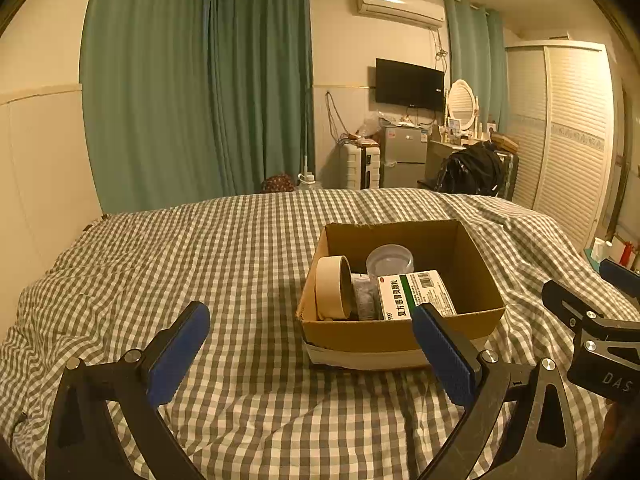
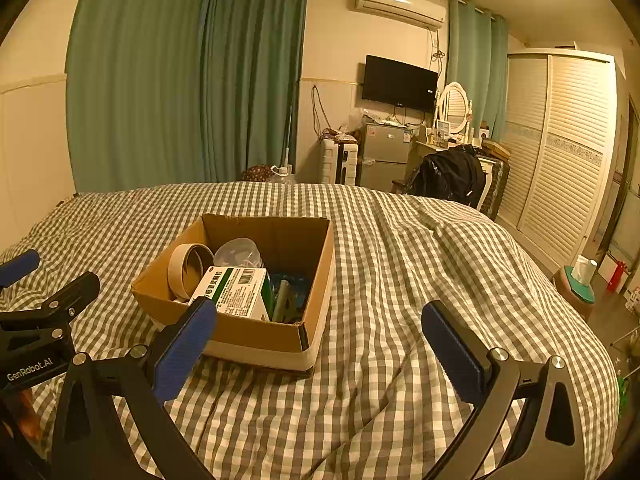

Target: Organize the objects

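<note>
Left gripper hangs over the checked bedspread, its blue pads spread wide with nothing between them. It sits near and to the left of the cardboard box; its right-hand pad overlaps the box's near wall in its own view, though contact cannot be confirmed.

The box rests on the bed, open-topped, flaps absent. Inside, reading left to right: a roll of tape standing on edge against the left wall, a small dark packet wedged upright beside it, a clear plastic tub toward the far side, and a white-and-green medicine carton lying tilted on the rest. The right wrist view also shows a grey-green handled item low in the right part. In my judgement the loose goods are already gathered here.

Right gripper is likewise parted and empty, near the box's right corner.

Clearance: bedspread bare on all sides of the box; the right edge of the bed falls away toward the wardrobe. Soft, rumpled bedding may let the box tip if pushed.
</note>
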Tool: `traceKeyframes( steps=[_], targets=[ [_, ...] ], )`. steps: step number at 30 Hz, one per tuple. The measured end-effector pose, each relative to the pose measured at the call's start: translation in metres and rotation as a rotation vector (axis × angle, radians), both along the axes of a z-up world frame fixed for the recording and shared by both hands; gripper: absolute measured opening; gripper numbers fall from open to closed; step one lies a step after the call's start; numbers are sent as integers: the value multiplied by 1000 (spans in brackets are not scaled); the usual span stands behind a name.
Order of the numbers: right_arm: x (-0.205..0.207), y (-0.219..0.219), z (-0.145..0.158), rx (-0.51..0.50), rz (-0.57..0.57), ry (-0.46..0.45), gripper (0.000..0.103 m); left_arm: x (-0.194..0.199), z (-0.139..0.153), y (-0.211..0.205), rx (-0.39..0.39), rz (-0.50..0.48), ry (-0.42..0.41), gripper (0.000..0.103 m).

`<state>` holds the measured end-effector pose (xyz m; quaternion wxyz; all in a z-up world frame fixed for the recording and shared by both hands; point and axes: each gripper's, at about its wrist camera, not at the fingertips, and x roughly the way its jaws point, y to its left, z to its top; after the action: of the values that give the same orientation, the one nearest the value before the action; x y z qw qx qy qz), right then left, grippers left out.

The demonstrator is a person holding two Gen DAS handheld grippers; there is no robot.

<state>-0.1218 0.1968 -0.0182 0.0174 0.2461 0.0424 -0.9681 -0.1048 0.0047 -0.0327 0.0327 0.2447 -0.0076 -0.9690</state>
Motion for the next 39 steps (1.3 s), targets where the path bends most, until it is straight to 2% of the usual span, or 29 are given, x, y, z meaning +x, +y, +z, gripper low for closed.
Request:
traceKeyframes(
  steps=[39],
  targets=[
    [2, -2, -2, -5, 0, -10, 103, 4, -1, 9, -9, 0, -4, 103]
  ],
)
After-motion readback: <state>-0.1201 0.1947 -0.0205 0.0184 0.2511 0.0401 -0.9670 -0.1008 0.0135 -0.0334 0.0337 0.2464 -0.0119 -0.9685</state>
